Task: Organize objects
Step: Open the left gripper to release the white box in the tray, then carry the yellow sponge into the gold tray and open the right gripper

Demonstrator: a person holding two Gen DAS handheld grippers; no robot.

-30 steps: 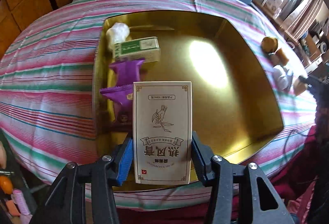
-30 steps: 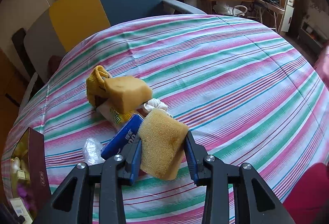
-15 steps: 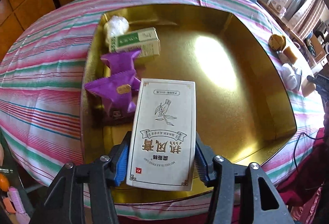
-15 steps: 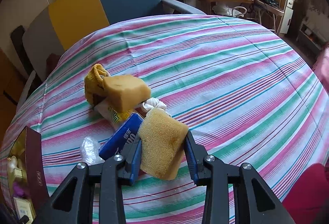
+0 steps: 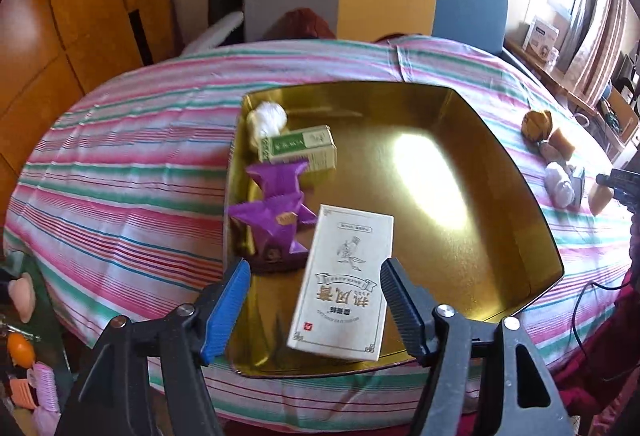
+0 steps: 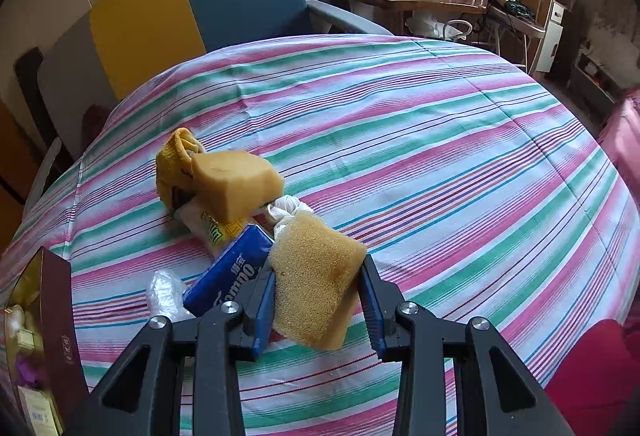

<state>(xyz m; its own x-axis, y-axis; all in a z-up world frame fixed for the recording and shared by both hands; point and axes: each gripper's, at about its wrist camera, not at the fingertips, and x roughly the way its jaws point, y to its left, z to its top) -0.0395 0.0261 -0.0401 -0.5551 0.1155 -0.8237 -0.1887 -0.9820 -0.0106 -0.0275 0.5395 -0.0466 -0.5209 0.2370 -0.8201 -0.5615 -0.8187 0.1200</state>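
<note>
Since a second ago our left gripper has let go of the cream box: then the pads pinched its sides, now the jaws are opening, both pads stand clear of it, and the box lies between them on the near part of the gold tray, tilted a little, its printed face up. Our view of the tray has also pulled back, so more of the striped tablecloth and the chair backs beyond it now show. Along the tray's left side we see two purple sachets, the nearer one just beside the box's far corner, then a green and white carton, and a white wad in the far corner. Our right gripper is as it was, clamped on a coarse yellow sponge which it holds tilted above the cloth. Just behind the sponge a blue tissue pack lies on the cloth, with a crumpled clear wrapper to its left and a knotted white cord beside it. Farther back a smoother tan sponge rests against a yellow cloth and over a pale packet with green lettering. At the left edge of the right wrist view we see the tray's dark red outer wall, well apart from the held sponge.
</note>
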